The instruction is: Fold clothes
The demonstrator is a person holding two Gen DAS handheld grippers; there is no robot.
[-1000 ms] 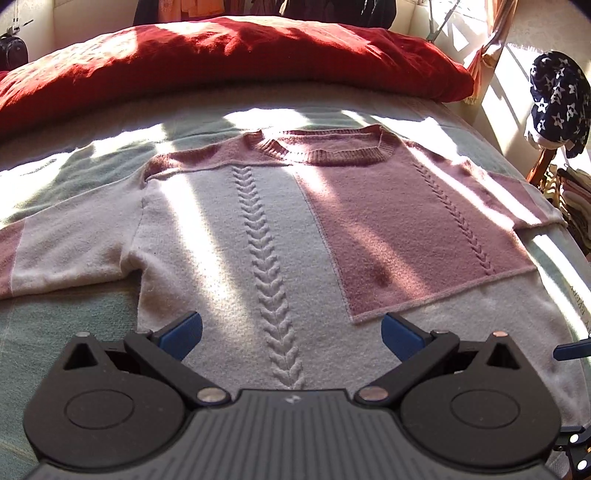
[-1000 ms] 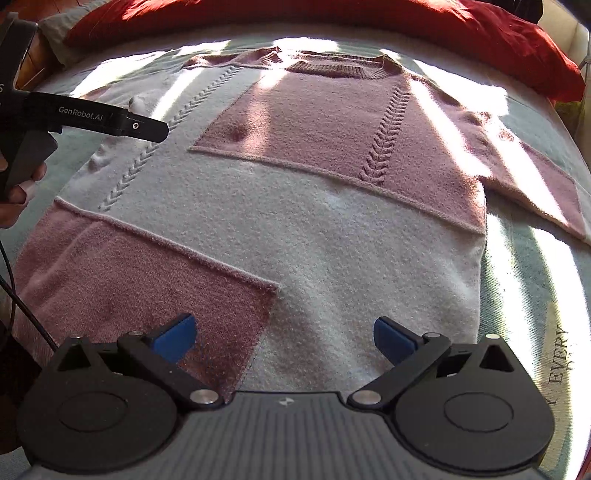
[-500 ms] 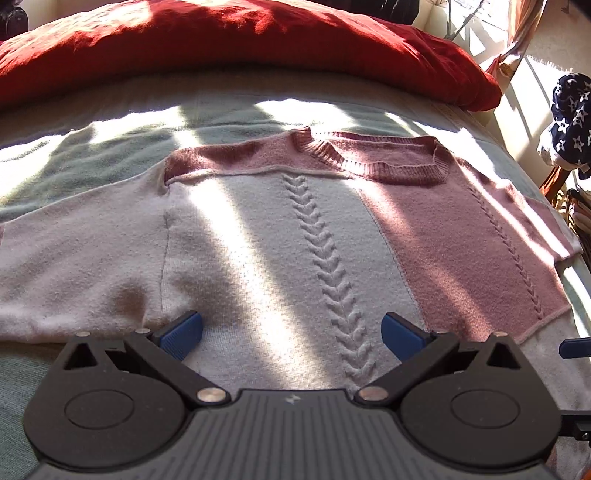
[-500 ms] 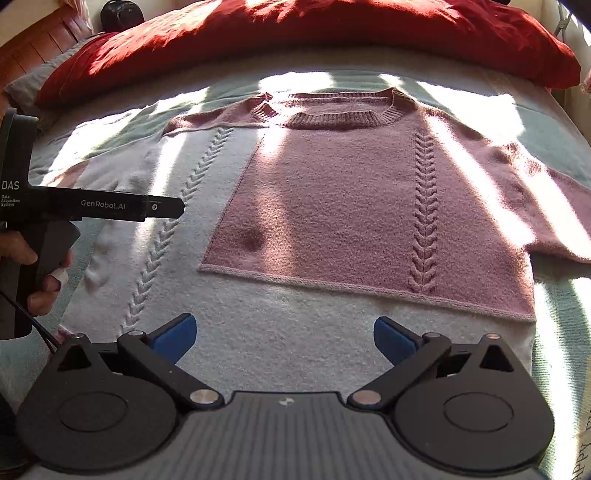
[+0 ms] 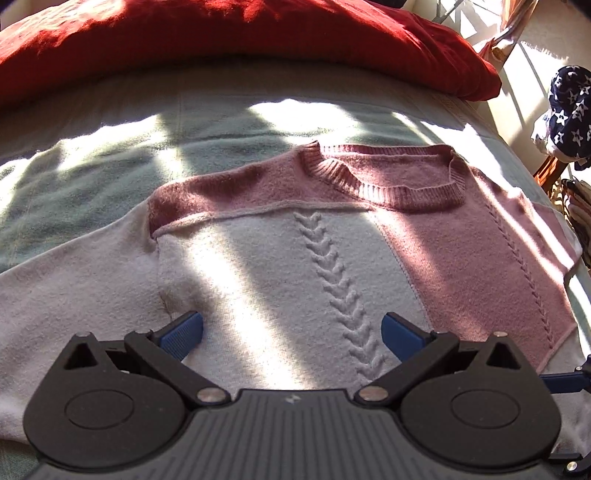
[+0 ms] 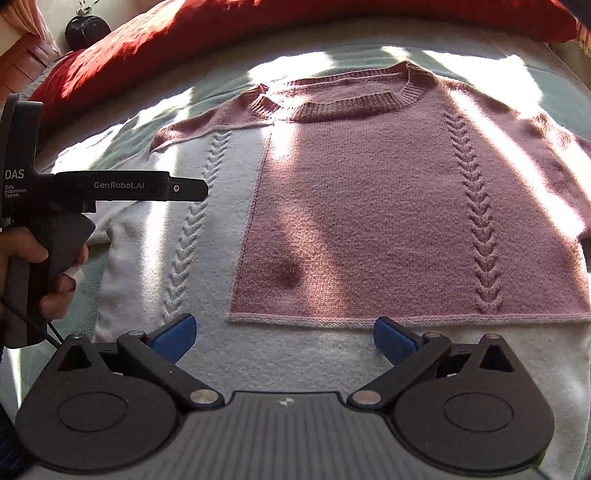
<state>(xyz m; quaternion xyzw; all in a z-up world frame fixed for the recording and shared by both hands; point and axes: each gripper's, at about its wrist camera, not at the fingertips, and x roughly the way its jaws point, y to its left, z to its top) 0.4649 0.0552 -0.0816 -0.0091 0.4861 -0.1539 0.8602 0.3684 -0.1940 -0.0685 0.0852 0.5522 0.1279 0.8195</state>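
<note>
A pink and white knit sweater [image 5: 280,266] [image 6: 369,206] lies flat and face up on the bed, its ribbed collar [image 5: 384,184] [image 6: 343,99] toward the far side. My left gripper [image 5: 291,332] hovers open over the white panel near the left armpit, with nothing between its blue fingertips. My right gripper [image 6: 282,336] is open too, just short of the lower seam of the pink panel [image 6: 406,319]. The left tool's body [image 6: 110,186] shows in the right wrist view, gripped by a hand [image 6: 55,273].
The bed carries a pale green blanket [image 5: 110,155] [image 6: 546,77] and a red duvet [image 5: 221,40] [image 6: 184,40] along the far side. A navy star-print cloth [image 5: 569,110] hangs off the bed's right edge. A dark round object [image 6: 86,31] sits at the far left.
Both grippers have moved forward along the sweater toward the collar, so the chest and neckline now fill both views. Both stayed open throughout.
</note>
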